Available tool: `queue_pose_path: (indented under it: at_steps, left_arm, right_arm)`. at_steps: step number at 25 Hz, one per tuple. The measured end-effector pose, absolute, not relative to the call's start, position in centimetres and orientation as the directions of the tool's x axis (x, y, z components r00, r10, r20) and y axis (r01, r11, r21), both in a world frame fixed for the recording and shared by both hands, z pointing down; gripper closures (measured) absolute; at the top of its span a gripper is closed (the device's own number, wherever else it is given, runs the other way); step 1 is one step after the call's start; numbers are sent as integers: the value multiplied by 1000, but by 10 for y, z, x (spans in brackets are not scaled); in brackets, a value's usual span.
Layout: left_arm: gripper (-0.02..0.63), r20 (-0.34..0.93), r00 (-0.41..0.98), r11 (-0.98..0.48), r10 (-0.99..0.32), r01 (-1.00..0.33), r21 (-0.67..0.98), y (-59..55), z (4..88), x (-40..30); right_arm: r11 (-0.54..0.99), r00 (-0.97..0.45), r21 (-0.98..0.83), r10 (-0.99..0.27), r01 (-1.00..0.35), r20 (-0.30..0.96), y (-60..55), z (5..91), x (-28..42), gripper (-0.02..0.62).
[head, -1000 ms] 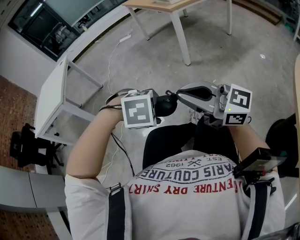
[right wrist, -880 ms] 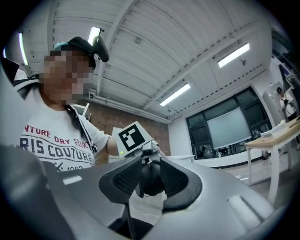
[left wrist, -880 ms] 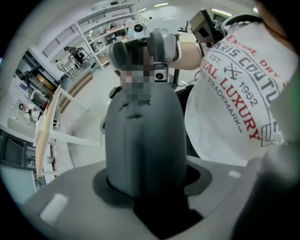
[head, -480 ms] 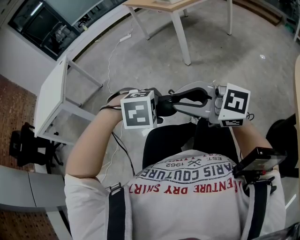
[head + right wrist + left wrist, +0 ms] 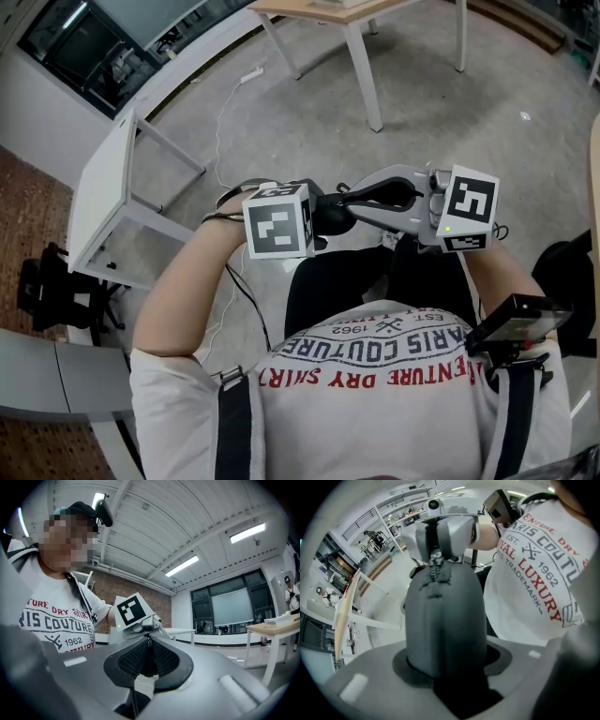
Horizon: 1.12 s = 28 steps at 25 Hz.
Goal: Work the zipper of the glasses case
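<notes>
Left gripper view: rounded, matte grey glasses case (image 5: 445, 620), toothed zipper (image 5: 435, 560)

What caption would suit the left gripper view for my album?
The left gripper clamps the dark glasses case while the right gripper, jaws just closing, pinches its zipper pull.

Glasses case (image 5: 445, 620) matt grey cloth; zipper pull (image 5: 436, 564) metal; floor (image 5: 422, 94) rough concrete

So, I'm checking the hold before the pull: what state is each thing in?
Left claw: shut on the glasses case.
Right claw: jaws have just been closing, pinching the zipper pull.
Glasses case: clamped at one end, pull at the other.
Zipper: how far open, cannot tell.
</notes>
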<state>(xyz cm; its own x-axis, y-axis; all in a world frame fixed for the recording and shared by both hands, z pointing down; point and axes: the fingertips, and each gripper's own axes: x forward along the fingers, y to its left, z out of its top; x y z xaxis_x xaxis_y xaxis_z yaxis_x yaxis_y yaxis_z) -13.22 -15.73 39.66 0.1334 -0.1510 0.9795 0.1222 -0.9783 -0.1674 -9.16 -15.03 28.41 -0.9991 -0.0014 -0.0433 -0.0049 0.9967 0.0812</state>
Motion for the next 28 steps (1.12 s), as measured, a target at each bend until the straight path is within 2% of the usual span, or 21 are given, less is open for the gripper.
queue_pose_path:
  at_steps: [13,28]
  left_arm:
    - [360,959,215,-974,-187,90,-210,-164,394,-128]
    - [360,868,478,-990,-137,-28,-141,-164,373,-112]
  right_arm:
    - [992,-1000,122,-14,-16,-17,-153,280,-89,575]
    - [998,-994,55,-22,-28,-108,-163,267,-74,575]
